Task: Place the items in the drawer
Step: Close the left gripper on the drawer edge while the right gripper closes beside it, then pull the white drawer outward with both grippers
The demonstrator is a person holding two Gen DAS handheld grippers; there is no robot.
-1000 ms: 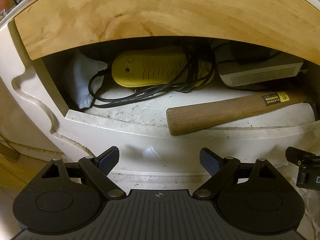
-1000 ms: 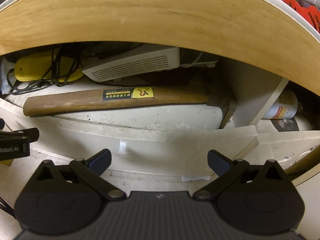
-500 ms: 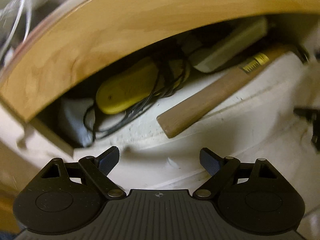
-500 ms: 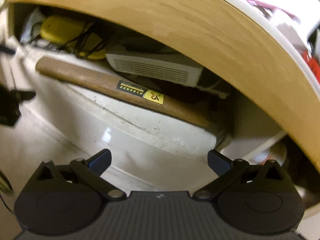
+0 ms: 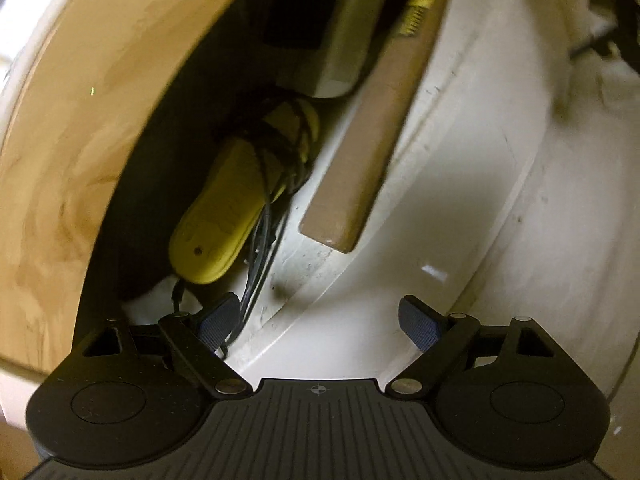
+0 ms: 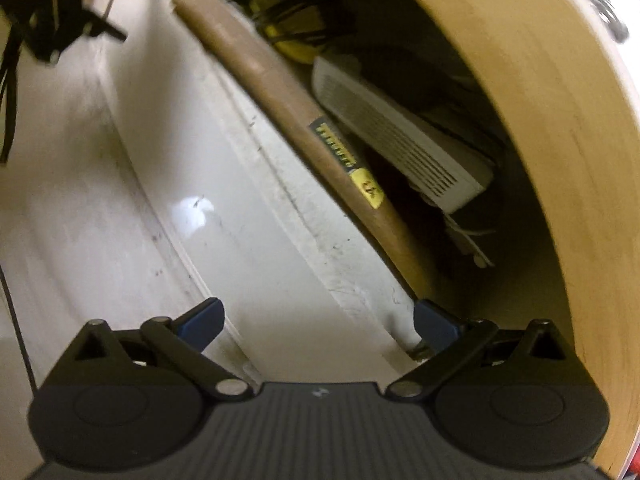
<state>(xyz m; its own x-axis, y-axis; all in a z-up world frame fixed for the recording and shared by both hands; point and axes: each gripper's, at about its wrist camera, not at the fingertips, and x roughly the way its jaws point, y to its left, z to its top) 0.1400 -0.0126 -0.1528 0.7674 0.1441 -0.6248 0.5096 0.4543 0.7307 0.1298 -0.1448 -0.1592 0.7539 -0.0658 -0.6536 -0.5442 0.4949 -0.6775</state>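
Note:
The white drawer [image 5: 452, 184] stands partly open under a plywood top [image 5: 80, 128]. Inside lie a wooden-handled hammer [image 5: 372, 120], a yellow device [image 5: 224, 204] wrapped in black cable, and a white vented box [image 5: 352, 32]. The hammer [image 6: 288, 92], the box [image 6: 404, 136] and the drawer front [image 6: 168, 184] also show in the right wrist view. My left gripper [image 5: 320, 320] is open and empty at the drawer front, rolled so the drawer looks steeply tilted. My right gripper [image 6: 316, 320] is open and empty, rolled the other way, by the hammer's head end.
The plywood top [image 6: 528, 128] overhangs the drawer closely. A white cloth [image 5: 160, 304] lies at the drawer's left end. The other gripper's black body shows at the top left of the right wrist view [image 6: 36, 20] and the top right of the left wrist view [image 5: 624, 12].
Both grippers have rolled sharply, the left one way and the right the other, so the drawer now looks steeply tilted in both views. Both stay open and empty. The drawer's contents have not moved.

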